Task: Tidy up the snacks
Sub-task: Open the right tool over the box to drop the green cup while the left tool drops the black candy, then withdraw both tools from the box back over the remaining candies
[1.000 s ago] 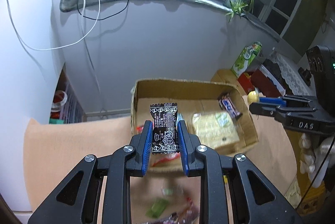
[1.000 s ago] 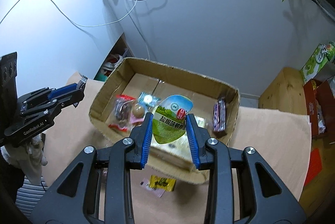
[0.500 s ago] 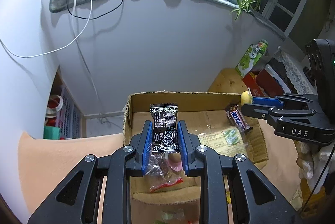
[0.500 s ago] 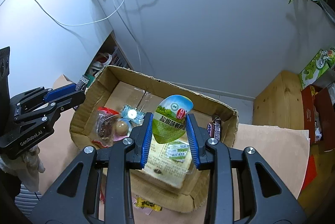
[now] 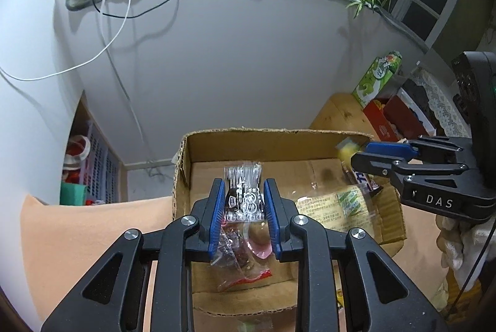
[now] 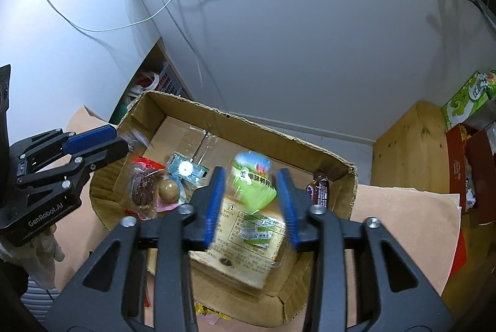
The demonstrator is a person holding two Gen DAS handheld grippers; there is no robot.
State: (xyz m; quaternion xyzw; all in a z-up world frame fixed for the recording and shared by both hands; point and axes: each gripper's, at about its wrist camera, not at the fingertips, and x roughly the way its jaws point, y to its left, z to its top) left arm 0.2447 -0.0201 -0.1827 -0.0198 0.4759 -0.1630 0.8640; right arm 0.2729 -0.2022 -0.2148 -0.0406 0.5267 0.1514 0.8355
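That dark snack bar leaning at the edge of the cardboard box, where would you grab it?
Probably by its upper end. The bar stands tilted against the right wall of the box, so its top pokes up free. Come down from above on the inner side and pinch across its thin faces; the wall seems to block any approach from the right.

Both tongs are matte black plastic with triangular cut-outs in the arms, round silver screws at the joints and ribbed blue pads lining the fingers. The right tongs (image 5: 365,153), at the right edge of the left wrist view, carry white "DAS" lettering. The left tongs (image 6: 124,139), at the left edge of the right wrist view, read "GenRobot.AI", with a pale glove beneath.
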